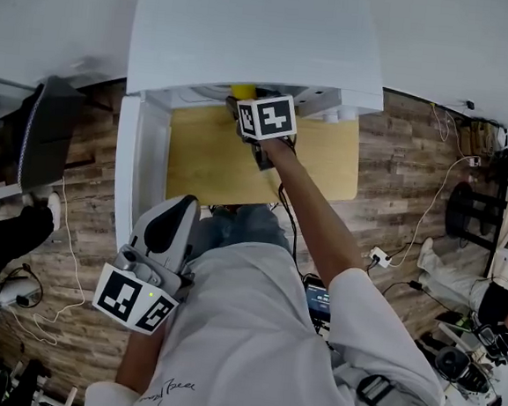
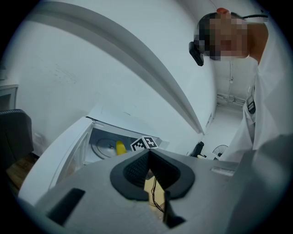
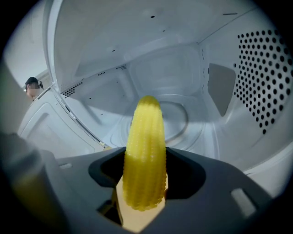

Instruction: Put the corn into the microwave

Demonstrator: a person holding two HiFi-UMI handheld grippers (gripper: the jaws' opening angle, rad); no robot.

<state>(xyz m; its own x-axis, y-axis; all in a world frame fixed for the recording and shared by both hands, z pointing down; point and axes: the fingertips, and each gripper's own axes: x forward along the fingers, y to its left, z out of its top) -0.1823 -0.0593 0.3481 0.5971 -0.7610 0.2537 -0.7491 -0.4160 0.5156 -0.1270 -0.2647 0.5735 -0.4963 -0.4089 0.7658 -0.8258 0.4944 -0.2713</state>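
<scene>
A yellow corn cob (image 3: 145, 155) stands between the jaws of my right gripper (image 3: 145, 180), which is shut on it. The cob's tip points into the white microwave's cavity, above the round glass turntable (image 3: 178, 119). In the head view the corn (image 1: 243, 91) shows just at the microwave's (image 1: 251, 29) opening, ahead of the right gripper's marker cube (image 1: 267, 117). My left gripper (image 1: 181, 211) hangs back near the person's body, shut with nothing in it. From the left gripper (image 2: 149, 157) view I see the corn (image 2: 120, 147) inside the open microwave.
The microwave door (image 1: 138, 170) stands swung open at the left of the wooden table (image 1: 319, 164). The cavity's right wall is perforated (image 3: 265, 77). Cables and equipment lie on the wood floor (image 1: 411, 229) to the right; a dark chair (image 1: 48, 135) stands at the left.
</scene>
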